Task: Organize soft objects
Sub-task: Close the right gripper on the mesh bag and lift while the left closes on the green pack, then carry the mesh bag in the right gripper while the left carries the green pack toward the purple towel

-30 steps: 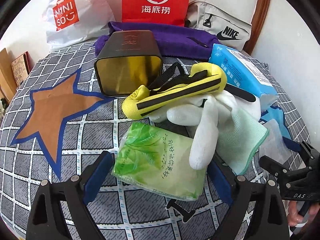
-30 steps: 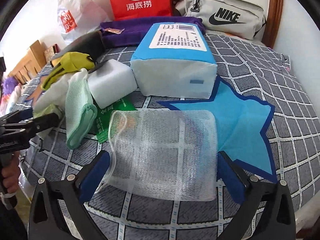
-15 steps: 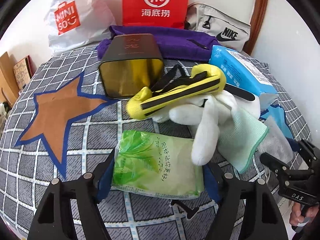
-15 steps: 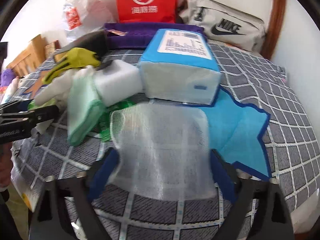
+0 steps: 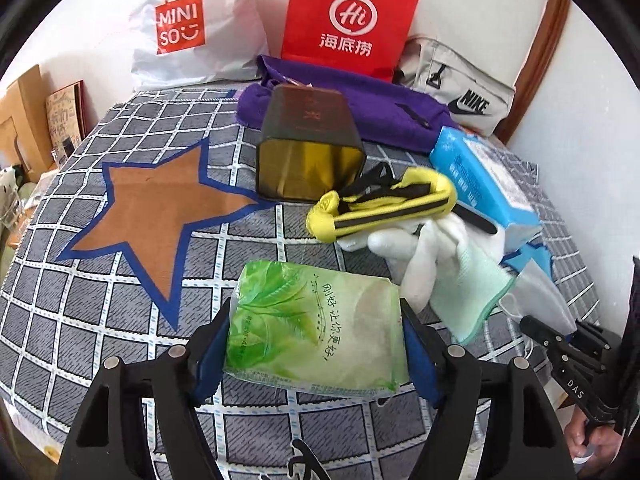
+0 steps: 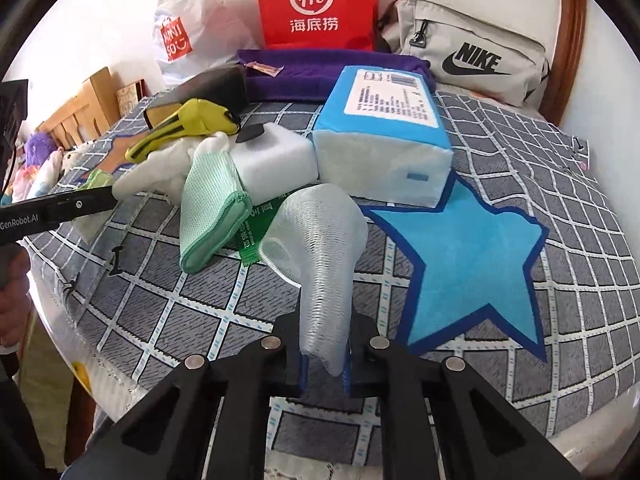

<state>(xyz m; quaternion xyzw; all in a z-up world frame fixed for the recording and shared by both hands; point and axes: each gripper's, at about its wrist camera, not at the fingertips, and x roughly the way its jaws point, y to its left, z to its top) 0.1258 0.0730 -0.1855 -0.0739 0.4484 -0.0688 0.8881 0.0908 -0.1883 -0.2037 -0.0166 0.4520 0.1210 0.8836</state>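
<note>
Since a second ago the white mesh pouch (image 6: 320,264), then flat on the bed between wide-open right tongs (image 6: 324,376), is bunched into a narrow fold; those tongs have just been closing and now pinch its near end tightly. The green tissue pack (image 5: 316,332) has gone from lying loose to being clamped: the left tongs (image 5: 316,344) narrowed early in that second and their blue pads press both its sides.

The pouch's far end lies on the checked bedspread (image 6: 160,320), over a small green packet (image 6: 252,236) and beside the blue star patch (image 6: 472,264). Behind it sit a mint cloth (image 6: 208,216), a white sponge block (image 6: 276,160) and a blue tissue pack (image 6: 384,136).

Past the green pack lie a white glove (image 5: 424,252), a yellow strap pouch (image 5: 380,208) and a dark tin (image 5: 312,160), with a brown star patch (image 5: 156,208) to the left. A purple towel (image 5: 360,108), red bag (image 5: 352,24), white Miniso bag (image 5: 188,32) and grey Nike bag (image 5: 460,88) line the wall.
</note>
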